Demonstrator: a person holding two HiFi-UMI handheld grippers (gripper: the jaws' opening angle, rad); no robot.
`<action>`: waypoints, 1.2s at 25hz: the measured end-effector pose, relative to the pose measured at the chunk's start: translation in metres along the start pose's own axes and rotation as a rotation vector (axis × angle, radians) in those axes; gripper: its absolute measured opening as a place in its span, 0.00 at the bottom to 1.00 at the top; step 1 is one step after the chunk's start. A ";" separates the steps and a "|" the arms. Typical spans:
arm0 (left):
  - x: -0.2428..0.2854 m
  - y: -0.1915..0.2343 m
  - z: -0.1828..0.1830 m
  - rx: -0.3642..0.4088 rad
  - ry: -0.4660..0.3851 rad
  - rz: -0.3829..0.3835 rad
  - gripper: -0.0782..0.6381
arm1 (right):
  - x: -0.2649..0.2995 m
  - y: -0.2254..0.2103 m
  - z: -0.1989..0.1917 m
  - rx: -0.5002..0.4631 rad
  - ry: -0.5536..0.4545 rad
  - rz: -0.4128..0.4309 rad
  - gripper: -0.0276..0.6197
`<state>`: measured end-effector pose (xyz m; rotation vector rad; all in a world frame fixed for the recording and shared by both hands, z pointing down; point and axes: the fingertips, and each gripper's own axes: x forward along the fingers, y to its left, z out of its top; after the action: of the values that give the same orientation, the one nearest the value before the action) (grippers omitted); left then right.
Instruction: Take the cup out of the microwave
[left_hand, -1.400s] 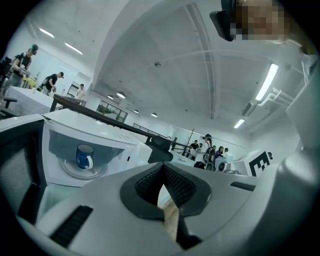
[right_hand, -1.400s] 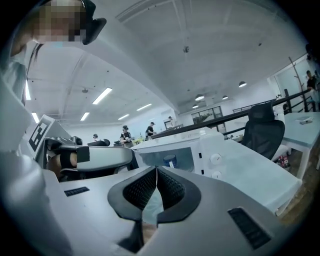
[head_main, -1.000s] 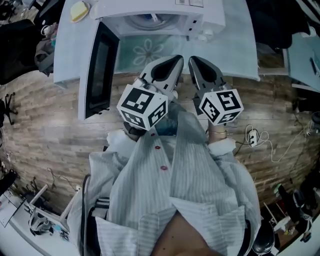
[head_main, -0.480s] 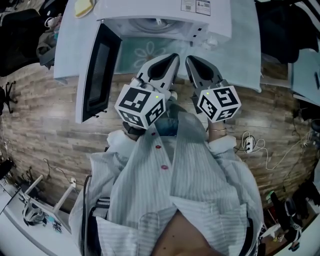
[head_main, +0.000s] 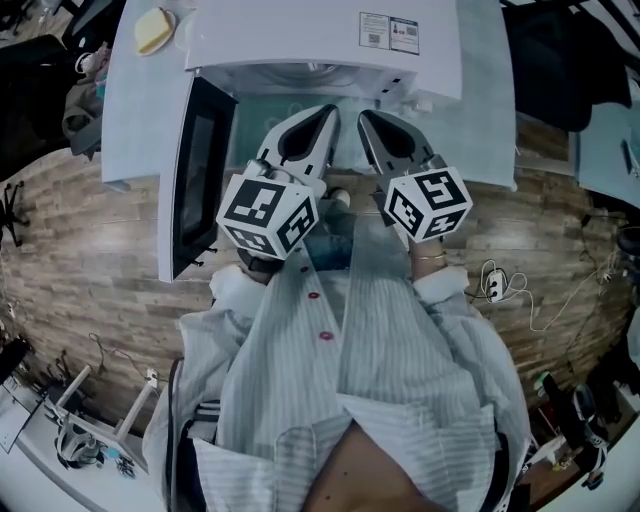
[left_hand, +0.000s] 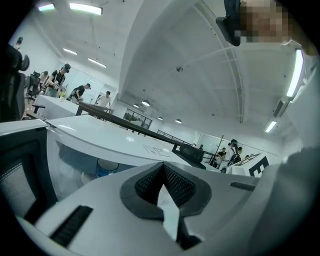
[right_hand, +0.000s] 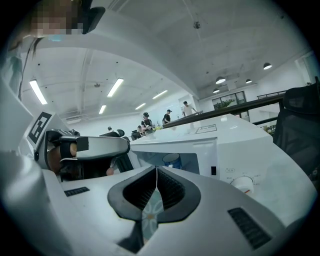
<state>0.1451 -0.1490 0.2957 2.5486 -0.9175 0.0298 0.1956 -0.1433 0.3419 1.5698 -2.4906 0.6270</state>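
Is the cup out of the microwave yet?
Not yet. Done: the microwave door hangs open. In hand: nothing; the left gripper and right gripper are both shut and empty, in front of the opening. Left: grab the cup inside and bring it out.

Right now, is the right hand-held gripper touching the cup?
Apart. The right gripper view shows the cup back inside the microwave, well beyond the tips of the shut right hand-held gripper.
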 end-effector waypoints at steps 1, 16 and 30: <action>0.001 0.002 0.001 -0.001 0.001 0.002 0.12 | 0.002 0.000 0.001 0.000 0.002 0.001 0.09; -0.006 0.051 -0.007 -0.048 0.014 0.066 0.12 | 0.045 0.010 -0.009 0.004 0.055 0.028 0.09; -0.018 0.090 -0.030 -0.046 0.019 0.108 0.12 | 0.081 -0.001 -0.030 -0.005 0.041 -0.037 0.10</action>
<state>0.0794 -0.1883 0.3551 2.4505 -1.0354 0.0642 0.1569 -0.1991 0.3954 1.5812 -2.4256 0.6407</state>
